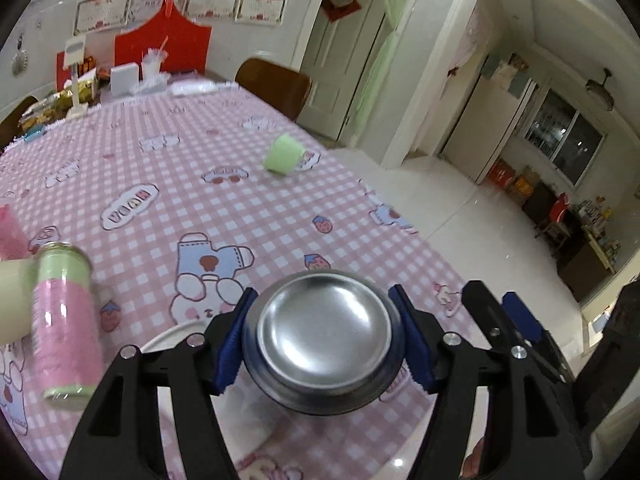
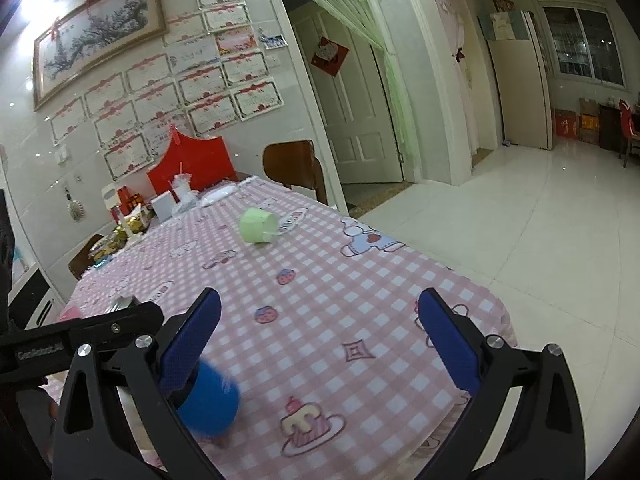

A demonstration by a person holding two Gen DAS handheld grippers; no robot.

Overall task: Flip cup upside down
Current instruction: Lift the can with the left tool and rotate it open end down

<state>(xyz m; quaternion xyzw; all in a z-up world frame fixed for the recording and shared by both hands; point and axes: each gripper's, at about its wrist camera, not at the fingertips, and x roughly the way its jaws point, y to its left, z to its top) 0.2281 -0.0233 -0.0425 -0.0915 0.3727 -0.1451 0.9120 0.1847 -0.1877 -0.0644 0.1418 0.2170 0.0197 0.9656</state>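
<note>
**Steel-bottomed cup clamped in left tongs, right tongs spread wide**

Nearest in the left wrist view: left gripper closed onto the cup, blue pads pressed against its dark sides at 9 and 3 o'clock. Seen bottom-first, a shiny concave steel base facing the lens; mouth and contents hidden. Held above the pink checked tablecloth, with a white rim, perhaps a plate, peeking out at 9 o'clock of the cup.

At 9 o'clock of frame, a pink-and-green bottle, blurred, tilted, metal cap upward; contents not visible. Whether standing or held, cannot tell. At 3 o'clock, part of the right gripper, black arm and blue pad only.

Farther off toward 12 o'clock, a small green cup on the cloth, leaning or on its side; inside not shown. Beyond it a brown chair and clutter at the far table end.

From the right wrist view only: the cup's blue outer wall, blurred, at 7 o'clock below the left pad, and the black body of the left gripper at 9 o'clock. Steel base visible only from the left wrist.

Right gripper spread wide, nothing between the pads, hovering over the tablecloth. Same green cup at 12 o'clock, tipped, open end turned away toward 4 o'clock.
</note>
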